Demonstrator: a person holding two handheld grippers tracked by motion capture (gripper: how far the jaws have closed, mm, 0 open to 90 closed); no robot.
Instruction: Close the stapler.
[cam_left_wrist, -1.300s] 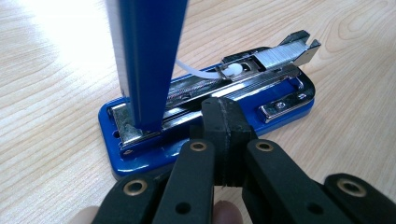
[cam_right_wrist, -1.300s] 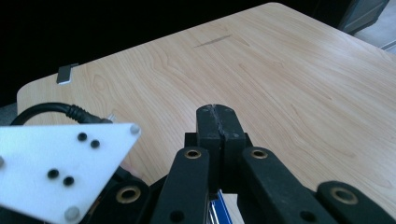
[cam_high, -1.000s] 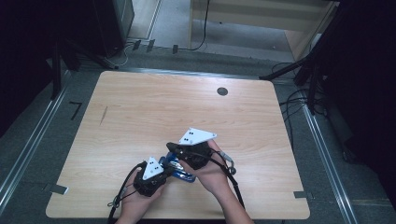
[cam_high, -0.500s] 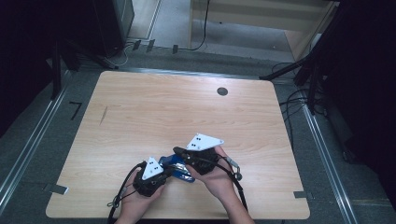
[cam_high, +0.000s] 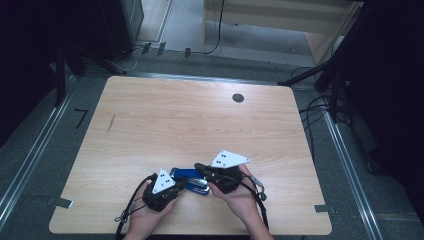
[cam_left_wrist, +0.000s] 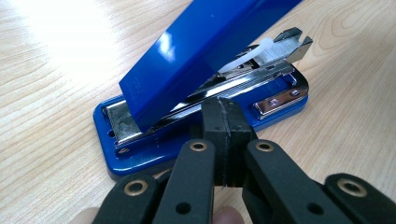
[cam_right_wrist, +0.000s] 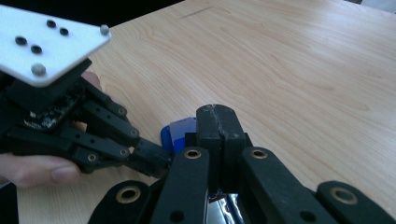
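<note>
A blue stapler (cam_left_wrist: 196, 93) lies near the table's (cam_high: 200, 125) front edge, its lid tilted up. The left claw (cam_left_wrist: 223, 140), jaws pressed together and empty, braces the base. The right claw (cam_right_wrist: 218, 140), likewise closed, rests on the lid. The step looks like shutting the lid; next, a steady downward push.

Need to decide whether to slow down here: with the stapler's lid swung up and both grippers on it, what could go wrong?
The blue stapler has its lid raised and the staple track bare; staples might spill if jolted. The left gripper only presses shut jaws against the base, so it could slide on the table. The right gripper, also shut, may slip off.
</note>
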